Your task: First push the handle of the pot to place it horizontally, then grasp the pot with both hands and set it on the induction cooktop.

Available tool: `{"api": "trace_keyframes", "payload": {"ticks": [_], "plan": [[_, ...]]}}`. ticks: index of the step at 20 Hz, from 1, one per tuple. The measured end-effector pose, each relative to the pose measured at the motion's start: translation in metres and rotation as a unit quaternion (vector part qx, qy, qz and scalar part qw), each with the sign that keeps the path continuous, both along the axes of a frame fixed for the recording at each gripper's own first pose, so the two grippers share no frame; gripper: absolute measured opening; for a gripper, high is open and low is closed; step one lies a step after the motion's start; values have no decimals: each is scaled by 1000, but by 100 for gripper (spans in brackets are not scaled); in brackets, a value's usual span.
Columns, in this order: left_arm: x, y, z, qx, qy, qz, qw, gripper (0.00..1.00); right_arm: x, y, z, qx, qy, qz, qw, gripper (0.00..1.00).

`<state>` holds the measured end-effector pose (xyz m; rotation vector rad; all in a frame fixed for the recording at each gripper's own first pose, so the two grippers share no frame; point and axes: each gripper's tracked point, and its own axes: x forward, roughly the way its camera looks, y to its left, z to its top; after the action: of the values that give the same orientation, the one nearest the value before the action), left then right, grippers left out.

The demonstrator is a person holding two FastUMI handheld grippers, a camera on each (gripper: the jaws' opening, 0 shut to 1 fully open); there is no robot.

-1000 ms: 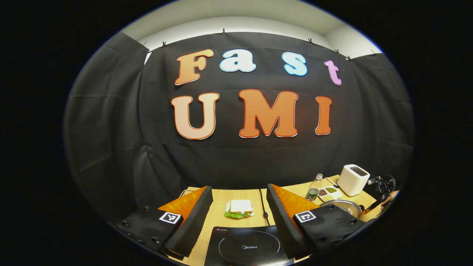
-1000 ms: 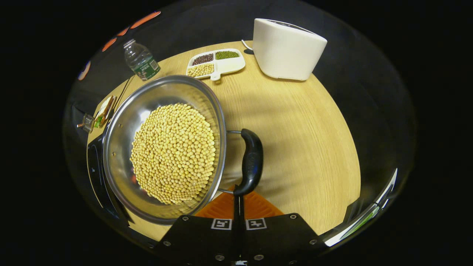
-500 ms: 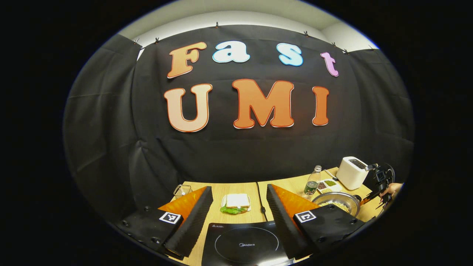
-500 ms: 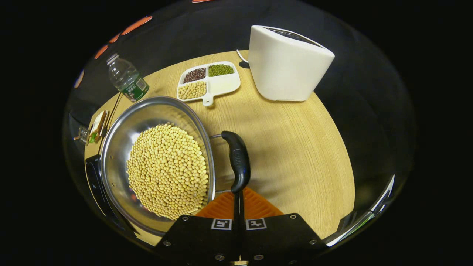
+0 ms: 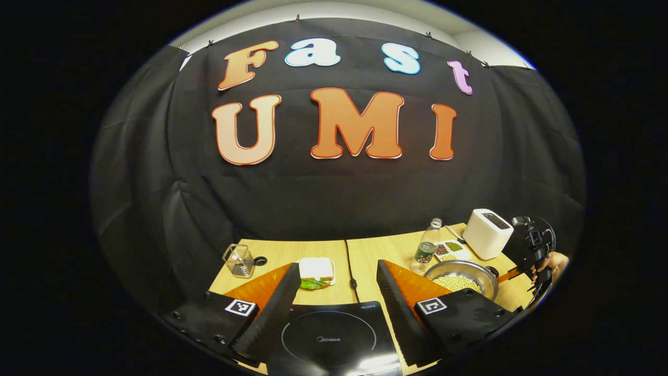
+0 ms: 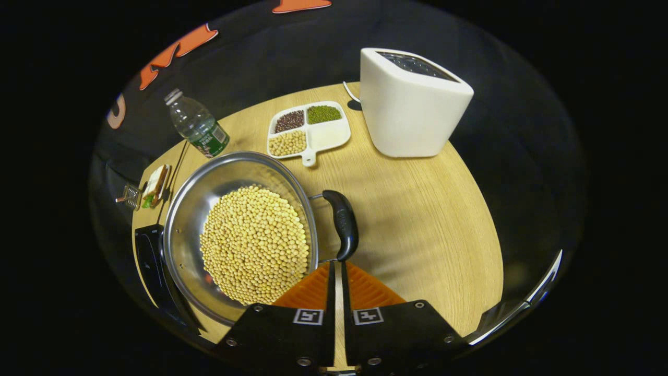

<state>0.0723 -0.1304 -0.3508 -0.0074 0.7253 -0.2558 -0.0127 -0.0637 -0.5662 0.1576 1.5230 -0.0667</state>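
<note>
Pot (image 6: 245, 235) of beans sits near the table's (image 6: 433, 209) right edge beside the cooktop (image 5: 334, 339), handle (image 6: 342, 223) now lying level; right tool (image 6: 337, 271), nearly closed and empty, has eased back, left tool (image 5: 336, 292) hangs wide open, so the two-handed lift seems next.

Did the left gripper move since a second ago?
Yes. The left gripper tipped down or pulled back: the induction cooktop and sandwich now sit higher and further left between its fingers.
</note>
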Motion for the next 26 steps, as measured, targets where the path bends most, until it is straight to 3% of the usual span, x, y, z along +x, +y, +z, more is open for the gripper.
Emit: {"api": "trace_keyframes", "payload": {"ticks": [1, 3, 5, 7, 11, 12, 13, 15, 17, 18, 19, 26], "plan": [[-3, -11, -5, -2, 10, -8, 1000, 94, 6, 2, 7, 0, -10, 2, 1000, 17], [-9, -33, -16, -5, 31, -24, 999, 96, 17, 9, 24, 5, -28, 5, 1000, 29], [-17, -57, -30, -11, 53, -40, 998, 96, 28, 15, 34, 8, -37, 15, 999, 50], [-26, -78, -49, -8, 77, -52, 996, 96, 30, 22, 32, 12, -40, 17, 999, 64], [-51, -124, -86, -20, 148, -79, 986, 100, 33, 21, 22, 11, -38, 20, 999, 81], [-56, -138, -98, -25, 164, -85, 982, 97, 33, 20, 19, 9, -35, 21, 999, 77], [-61, -148, -109, -27, 180, -89, 979, 97, 32, 19, 14, 7, -32, 21, 999, 86], [-67, -161, -131, -21, 208, -93, 974, 97, 32, 16, 5, 0, -27, 25, 999, 87], [-73, -166, -153, -7, 237, -88, 968, 97, 32, 11, -4, -9, -21, 29, 999, 88], [-77, -169, -169, 3, 253, -85, 964, 97, 32, 9, -8, -12, -16, 33, 999, 83], [-79, -172, -183, 10, 266, -84, 960, 97, 32, 8, -12, -14, -14, 34, 999, 88], [-90, -182, -254, 27, 341, -52, 938, 98, 25, 1, -43, -22, 13, 37, 999, 88]]}}
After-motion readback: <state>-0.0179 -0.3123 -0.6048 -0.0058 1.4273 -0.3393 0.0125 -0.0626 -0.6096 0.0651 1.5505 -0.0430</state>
